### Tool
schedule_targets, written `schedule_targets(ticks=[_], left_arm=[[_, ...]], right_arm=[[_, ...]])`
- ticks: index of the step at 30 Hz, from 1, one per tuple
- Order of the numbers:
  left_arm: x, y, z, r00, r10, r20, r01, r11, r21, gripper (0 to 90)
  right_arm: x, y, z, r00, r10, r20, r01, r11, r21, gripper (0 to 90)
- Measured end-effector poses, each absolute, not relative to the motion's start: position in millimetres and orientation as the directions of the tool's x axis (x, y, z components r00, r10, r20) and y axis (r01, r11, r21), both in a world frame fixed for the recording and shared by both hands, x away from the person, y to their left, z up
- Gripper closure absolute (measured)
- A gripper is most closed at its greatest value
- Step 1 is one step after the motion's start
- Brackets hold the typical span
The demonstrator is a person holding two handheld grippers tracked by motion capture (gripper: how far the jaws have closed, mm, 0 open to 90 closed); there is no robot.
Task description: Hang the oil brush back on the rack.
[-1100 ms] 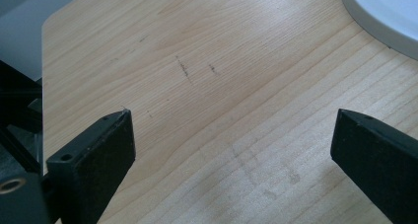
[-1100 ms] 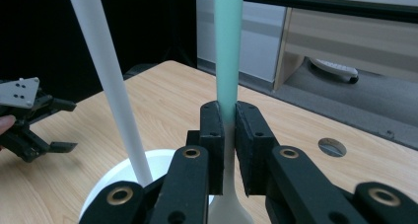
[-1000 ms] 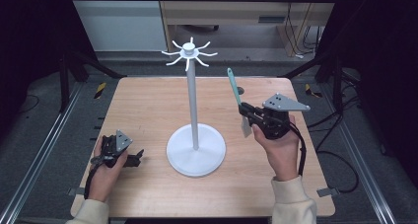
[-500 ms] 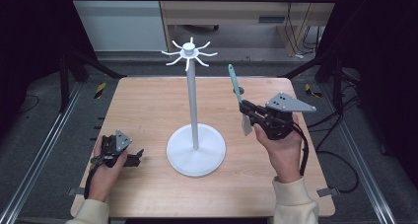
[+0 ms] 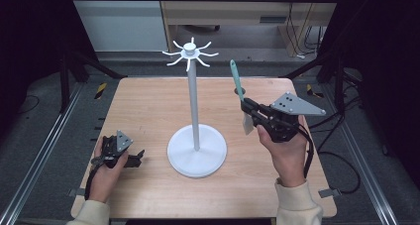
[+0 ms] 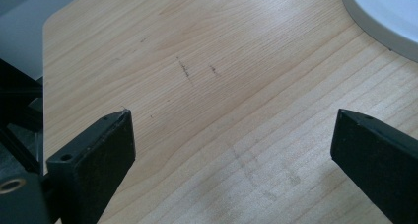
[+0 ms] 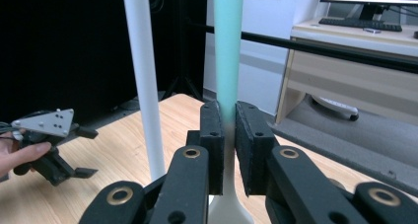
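Note:
A white hook stand (image 5: pixel 194 106) rises from a round base (image 5: pixel 197 150) at the table's middle, with several prongs at its top (image 5: pixel 189 51). My right gripper (image 5: pixel 246 107) is held above the table to the right of the pole, shut on a utensil with a teal handle (image 5: pixel 236 81) that points up and a white head (image 5: pixel 247 125) that hangs below. In the right gripper view the pads (image 7: pixel 229 115) clamp the handle (image 7: pixel 228 51), with the pole (image 7: pixel 145 76) to the left. My left gripper (image 5: pixel 136 158) rests on the table at the front left, open (image 6: pixel 231 140), with nothing between its fingers.
The wooden table (image 5: pixel 148 101) has bare room on both sides of the stand. The stand's base (image 6: pixel 389 17) lies just beyond the left gripper. Black frame rails run along both sides, a wooden cabinet (image 5: pixel 237 9) stands behind, and cables (image 5: pixel 341 160) lie on the floor to the right.
My right gripper has risen a little with the utensil, so the teal handle's tip stands higher. The left gripper has kept still.

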State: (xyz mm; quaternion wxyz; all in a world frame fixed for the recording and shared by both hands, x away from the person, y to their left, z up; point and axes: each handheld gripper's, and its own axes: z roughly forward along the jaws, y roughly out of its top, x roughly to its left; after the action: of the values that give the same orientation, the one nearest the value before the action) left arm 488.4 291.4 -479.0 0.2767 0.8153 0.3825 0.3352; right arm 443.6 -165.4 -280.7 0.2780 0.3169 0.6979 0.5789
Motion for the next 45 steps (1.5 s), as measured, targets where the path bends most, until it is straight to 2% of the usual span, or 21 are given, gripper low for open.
schedule_targets(ticks=[25,45], left_arm=[[488.3,293.0,-479.7,0.485,0.809,0.332,0.438,-0.553,0.709,2.7],[488.4,290.2,-480.0,0.492,0.802,0.337,0.435,-0.562,0.703,2.7]], right_arm=[[425.3,-152.8,-261.1,-0.674,0.736,-0.06,0.046,0.123,0.991,82.5],[421.2,-141.0,-260.8,-0.704,0.707,-0.06,0.044,0.128,0.991,82.5]])
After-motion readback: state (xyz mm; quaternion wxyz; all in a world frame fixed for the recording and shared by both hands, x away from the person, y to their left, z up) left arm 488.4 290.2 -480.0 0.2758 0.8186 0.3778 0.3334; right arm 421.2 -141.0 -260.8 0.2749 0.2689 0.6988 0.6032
